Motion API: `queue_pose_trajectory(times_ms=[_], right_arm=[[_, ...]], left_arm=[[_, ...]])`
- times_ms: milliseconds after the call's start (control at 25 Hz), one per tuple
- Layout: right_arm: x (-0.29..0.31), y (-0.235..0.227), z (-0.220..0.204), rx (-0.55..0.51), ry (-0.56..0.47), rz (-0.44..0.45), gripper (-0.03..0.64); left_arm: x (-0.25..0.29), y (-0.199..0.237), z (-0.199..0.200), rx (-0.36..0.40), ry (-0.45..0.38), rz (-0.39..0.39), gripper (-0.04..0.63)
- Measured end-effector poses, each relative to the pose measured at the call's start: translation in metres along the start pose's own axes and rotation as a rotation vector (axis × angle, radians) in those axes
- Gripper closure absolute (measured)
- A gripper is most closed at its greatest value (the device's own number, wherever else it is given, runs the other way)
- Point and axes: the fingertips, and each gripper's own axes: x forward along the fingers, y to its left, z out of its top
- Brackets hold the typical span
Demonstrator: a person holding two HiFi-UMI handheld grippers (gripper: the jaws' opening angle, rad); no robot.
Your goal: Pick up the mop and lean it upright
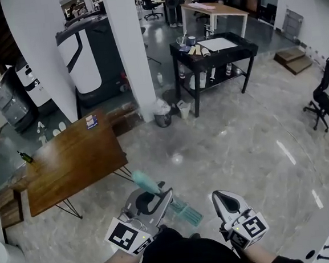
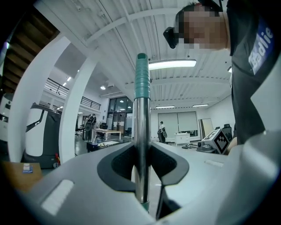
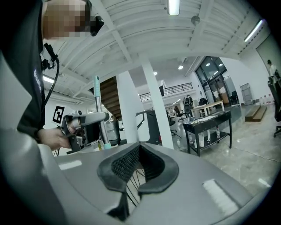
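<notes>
A: How is the left gripper [image 2: 141,165] set?
B: Its fingers [image 2: 116,165] press on the mop pole [image 2: 141,118] from both sides, and the pole stands upright between them.
A: And the right gripper [image 3: 138,160]?
B: Fingers together, nothing between them. It is held low beside the left one, close to the person's front.

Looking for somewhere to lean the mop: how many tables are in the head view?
3: a brown wooden table at left, a black table at top centre, and a pale table far behind it. Others may be hidden.
</notes>
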Motion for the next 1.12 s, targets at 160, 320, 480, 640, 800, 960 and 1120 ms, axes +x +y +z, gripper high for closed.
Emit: queue_pose_trajectory(times_ms=[160,320,480,640,800,960,1120], right_arm=[[0.031,-0.050,0.011,-0.012,0.008,-0.044,0.612],[0.081,-0.079,0.028,-0.037,-0.003,-0.054,0.612],[0.148,-0.104,0.040,-0.046,0.022,-0.063,0.612],[0.218,-0.125,0.062,-0.072,0.019,-0.080,0.612],[0.273,-0.142,0.077,-0.074,0.010,-0.077,0.612],[0.314,-0.158,0.085,-0.060,0.011,-0.058,0.612],[0.351,-0.175,0.093,-0.052,0.017,-0.006,0.612]], left_arm=[[0.050,0.027,0.001,-0.003,-0.033,-0.027,0.486],[0.093,0.066,-0.008,-0.017,-0.040,-0.067,0.486],[0.135,0.114,-0.021,-0.041,-0.031,-0.125,0.488],[0.170,0.159,-0.033,-0.039,-0.003,-0.196,0.488],[0.197,0.193,-0.041,-0.040,0.026,-0.244,0.488],[0.216,0.233,-0.041,-0.044,0.031,-0.225,0.488],[0.237,0.275,-0.044,-0.043,0.045,-0.161,0.488]])
